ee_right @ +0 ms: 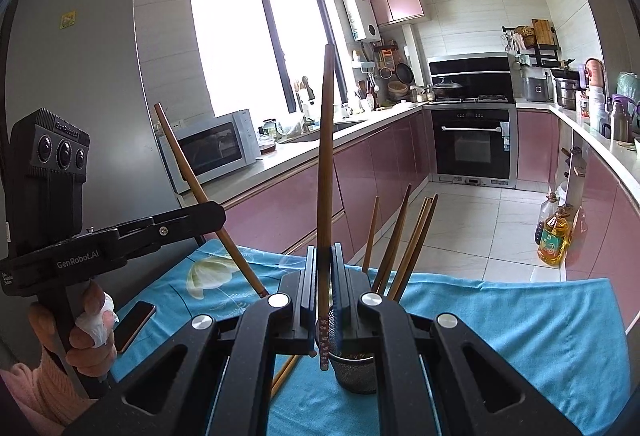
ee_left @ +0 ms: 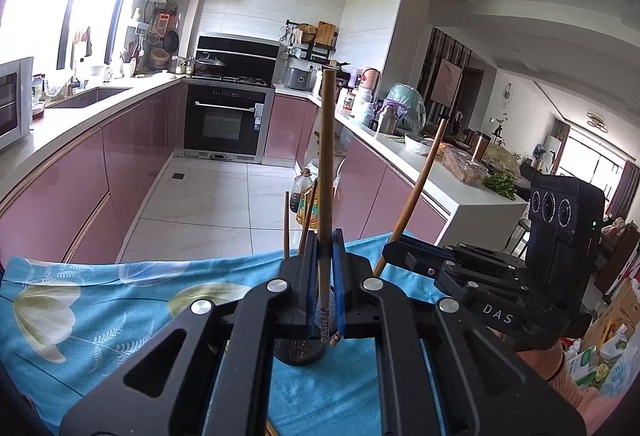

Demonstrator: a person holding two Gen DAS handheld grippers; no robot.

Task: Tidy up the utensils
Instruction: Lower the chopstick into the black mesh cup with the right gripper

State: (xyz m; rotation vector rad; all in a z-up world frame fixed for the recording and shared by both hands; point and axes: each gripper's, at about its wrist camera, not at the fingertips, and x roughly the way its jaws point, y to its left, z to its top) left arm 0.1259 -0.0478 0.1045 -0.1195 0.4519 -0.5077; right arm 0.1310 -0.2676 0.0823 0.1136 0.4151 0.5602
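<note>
My left gripper [ee_left: 324, 248] is shut on a brown chopstick [ee_left: 327, 156] that stands nearly upright. Its patterned lower end hangs just above a dark mesh holder [ee_left: 298, 354] on the blue floral cloth [ee_left: 100, 300]. My right gripper [ee_right: 324, 256] is shut on a second upright chopstick [ee_right: 325, 156] whose patterned tip hangs beside the holder's rim [ee_right: 356, 358]. Several more chopsticks [ee_right: 400, 244] lean inside the holder. Each gripper shows in the other's view, the right one [ee_left: 394, 248] and the left one [ee_right: 214, 212], each with its stick tilted.
A phone [ee_right: 134, 320] lies on the cloth [ee_right: 520, 316] at the left, near the hand on the left gripper. One loose chopstick [ee_right: 284, 376] lies on the cloth beside the holder. Beyond the table edge are the kitchen floor, pink cabinets and oil bottles [ee_right: 554, 236].
</note>
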